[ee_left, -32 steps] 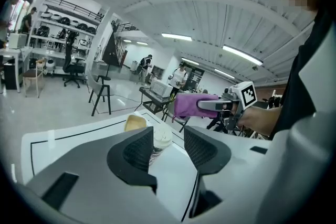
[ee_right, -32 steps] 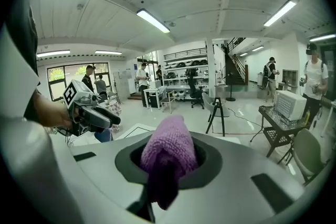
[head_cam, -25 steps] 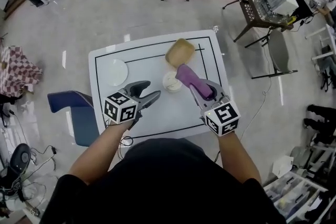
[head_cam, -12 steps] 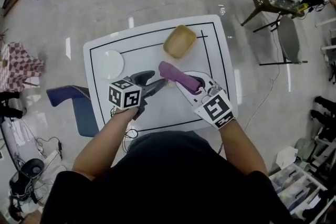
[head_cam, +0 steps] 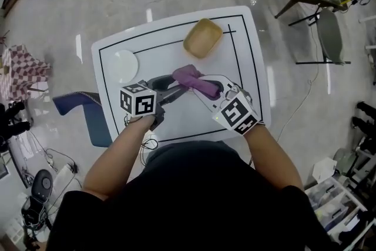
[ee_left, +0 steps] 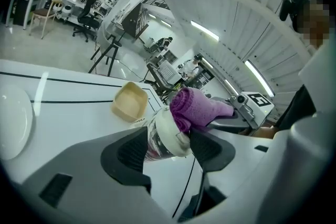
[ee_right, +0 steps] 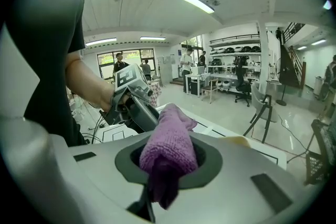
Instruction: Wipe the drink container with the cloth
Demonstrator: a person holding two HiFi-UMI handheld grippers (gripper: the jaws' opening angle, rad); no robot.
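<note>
The drink container (ee_left: 160,136), a clear cup with a white lid, sits tilted between the pads of my left gripper (ee_left: 168,152), which is shut on it. In the head view my left gripper (head_cam: 174,93) reaches right over the white table, and the cup is hidden under the jaws and the cloth. My right gripper (head_cam: 198,90) is shut on a rolled purple cloth (head_cam: 189,76). In the left gripper view the end of the cloth (ee_left: 195,106) rests against the cup's lid. In the right gripper view the cloth (ee_right: 169,147) sticks out of the jaws toward the left gripper (ee_right: 137,107).
A tan square bowl (head_cam: 202,38) stands at the back of the table and a white plate (head_cam: 124,66) at its left. The white table (head_cam: 108,88) carries a black border line. A blue chair (head_cam: 82,111) stands at its left side.
Both grippers have come down and drawn together. The left one, open and empty before, now grips the cup that stood on the table. The cloth has swung left onto the lid.
</note>
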